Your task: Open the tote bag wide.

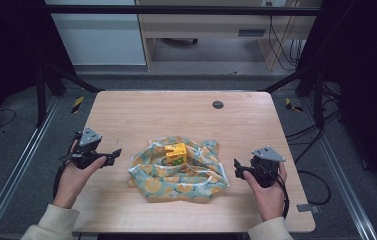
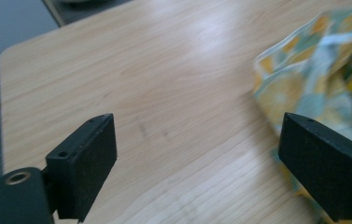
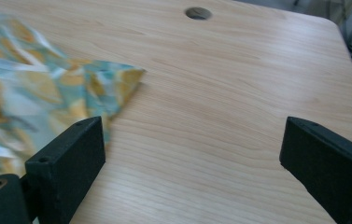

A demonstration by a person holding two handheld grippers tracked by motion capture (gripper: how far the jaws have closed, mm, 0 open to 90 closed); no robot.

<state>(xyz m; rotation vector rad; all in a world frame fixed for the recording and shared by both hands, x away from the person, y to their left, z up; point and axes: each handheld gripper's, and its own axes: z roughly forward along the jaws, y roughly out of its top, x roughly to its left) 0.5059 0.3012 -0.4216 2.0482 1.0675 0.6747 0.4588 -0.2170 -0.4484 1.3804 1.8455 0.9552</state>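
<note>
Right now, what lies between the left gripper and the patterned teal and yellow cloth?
Only bare light wood table. In the high view, the left gripper stops short of the patterned cloth, nothing between.

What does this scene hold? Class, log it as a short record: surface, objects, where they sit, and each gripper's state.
surface: wooden table with a round hole near the far edge
cloth: patterned cloth, crumpled, mid-table
box: yellow box sitting on the cloth
left gripper: open, left of the cloth, holding nothing
right gripper: open, right of the cloth, holding nothing
</note>
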